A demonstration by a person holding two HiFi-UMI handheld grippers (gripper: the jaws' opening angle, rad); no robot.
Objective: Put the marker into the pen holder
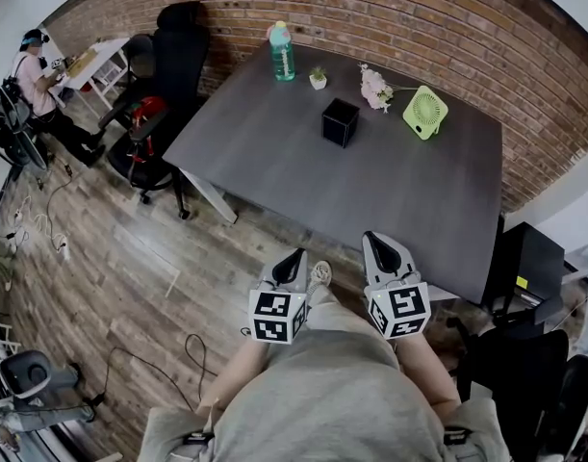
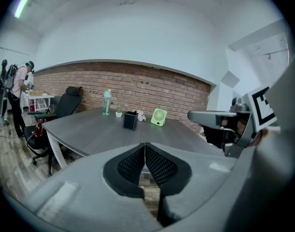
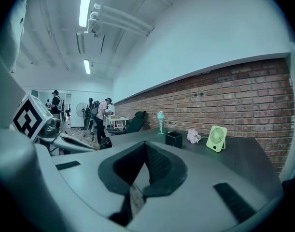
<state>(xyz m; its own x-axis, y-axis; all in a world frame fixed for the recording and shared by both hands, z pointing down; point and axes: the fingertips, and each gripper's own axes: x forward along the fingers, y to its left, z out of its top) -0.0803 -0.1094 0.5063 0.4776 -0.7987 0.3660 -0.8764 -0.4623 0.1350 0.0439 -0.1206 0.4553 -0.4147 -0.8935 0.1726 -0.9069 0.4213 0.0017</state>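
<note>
item: left gripper (image 2: 145, 145). low centre of the head view, held close to the person's body, off the near edge of the table. jaws pressed together at the tips, nothing between the pads.

item: right gripper (image 3: 146, 145). just right of the left one in the head view, apart from it, reaching the table's near edge. jaws closed tip to tip, nothing pinched.

item: table (image 1: 274, 162). dark grey top, centre of the head view, its far corner against the brick wall (image 1: 438, 27).

item: pen holder (image 1: 340, 121). black open-topped cube, upright on the far half of the table, upper centre of the frame, well apart from both grippers. its inside reads only as dark, so the contents cannot be told.

item: marker. cannot be made out in any view.

item: bottle (image 1: 282, 52). teal with a pink cap, upright near the table's far left corner. fill level cannot be told.

item: small pot (image 1: 318, 79). white, holds a green plant, just right of the bottle.

item: flowers (image 1: 375, 88). pale pink bunch lying on the table, right of the pen holder and behind it.

item: fan (image 1: 425, 112). light green desk fan, standing right of the flowers near the wall.

item: office chair (image 1: 173, 56). black, left of the table, upper left of the frame.

item: person (image 1: 38, 75). far upper left, standing at a white shelf unit.

item: floor (image 1: 111, 258). wood planks with loose cables at the left of the frame.
</note>
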